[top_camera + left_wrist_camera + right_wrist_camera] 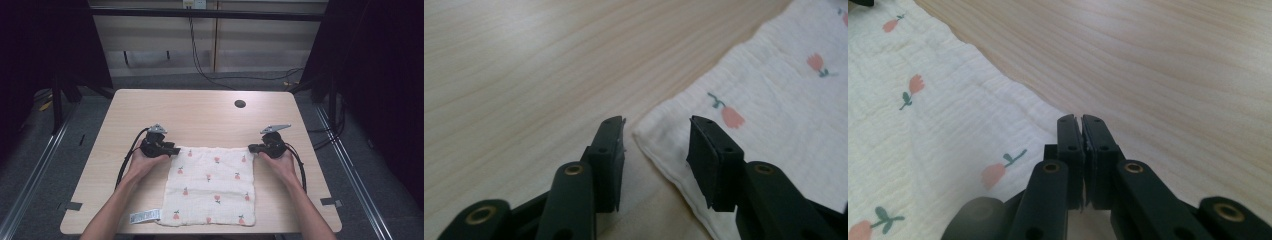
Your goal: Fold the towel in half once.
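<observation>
Currently I am holding both grippers at the far edge of a white cloth (210, 186) printed with small pink fruit, which is lying flat on the near half of a light wooden table (200, 112). My left gripper (172, 149) is sitting at the cloth's far left corner; in the left gripper view that corner (644, 132) is lying on the wood between the two jaws, and they are standing apart with the pads not pressing it, so the grip is released. My right gripper (252, 147) is resting at the far right corner. In the right gripper view its jaws are pressed together, clenched, with the cloth's edge (1013, 90) running up to them; whether fabric is actually caught between the pads I cannot tell. A white label (145, 216) is sticking out from the cloth's near left corner. A dark round hole (240, 104) is showing in the tabletop farther back.
</observation>
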Available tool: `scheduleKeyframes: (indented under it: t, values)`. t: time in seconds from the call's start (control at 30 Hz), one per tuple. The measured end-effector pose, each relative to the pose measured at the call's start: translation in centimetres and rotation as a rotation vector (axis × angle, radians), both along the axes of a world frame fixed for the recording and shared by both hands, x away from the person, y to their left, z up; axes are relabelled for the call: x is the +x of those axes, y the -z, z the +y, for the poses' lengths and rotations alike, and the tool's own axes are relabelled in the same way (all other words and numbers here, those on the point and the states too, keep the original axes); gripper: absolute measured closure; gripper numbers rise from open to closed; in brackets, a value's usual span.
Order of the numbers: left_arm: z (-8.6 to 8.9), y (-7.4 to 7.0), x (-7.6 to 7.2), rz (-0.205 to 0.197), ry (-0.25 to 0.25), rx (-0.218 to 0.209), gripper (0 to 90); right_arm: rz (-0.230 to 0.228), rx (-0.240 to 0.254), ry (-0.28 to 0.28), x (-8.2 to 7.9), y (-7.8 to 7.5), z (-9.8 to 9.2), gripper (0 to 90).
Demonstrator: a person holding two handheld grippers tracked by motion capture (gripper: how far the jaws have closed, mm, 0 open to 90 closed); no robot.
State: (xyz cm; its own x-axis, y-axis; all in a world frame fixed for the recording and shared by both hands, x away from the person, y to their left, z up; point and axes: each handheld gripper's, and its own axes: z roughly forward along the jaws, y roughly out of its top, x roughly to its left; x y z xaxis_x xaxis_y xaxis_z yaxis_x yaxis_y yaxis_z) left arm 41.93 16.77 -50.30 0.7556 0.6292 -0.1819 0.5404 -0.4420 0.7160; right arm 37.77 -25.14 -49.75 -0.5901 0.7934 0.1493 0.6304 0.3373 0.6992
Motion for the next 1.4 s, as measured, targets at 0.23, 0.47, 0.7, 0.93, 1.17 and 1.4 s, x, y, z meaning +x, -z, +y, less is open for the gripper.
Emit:
scheduleKeyframes:
  t: [0.23, 0.47, 0.7, 0.93, 1.17, 1.4]
  values:
    - [-0.8, 0.3, -0.1, -0.011, 0.019, -0.003, 54.7, 0.002, 0.029, -0.005, -0.2, 0.0, 0.1, 87.3]
    - [-1.0, 0.2, -0.3, -0.015, 0.025, 0.017, 79.4, -0.004, 0.054, -0.013, -0.5, -0.2, 0.4, 87.0]
    - [-0.5, -0.6, -0.3, 0.02, 0.052, -0.071, 87.5, -0.005, 0.075, -0.019, -1.0, -0.6, 0.6, 87.7]
    - [0.5, -2.1, -1.4, -0.002, 0.063, -0.118, 87.6, -0.024, 0.146, 0.005, -0.5, -1.1, -0.2, 88.2]
    - [1.0, -2.8, -1.6, -0.024, 0.054, -0.139, 87.3, -0.08, 0.214, -0.002, -0.9, -2.6, -0.5, 88.2]
    - [1.2, -3.9, -1.7, -0.049, 0.061, -0.165, 87.6, -0.112, 0.238, -0.017, -0.9, -3.8, -0.4, 88.3]
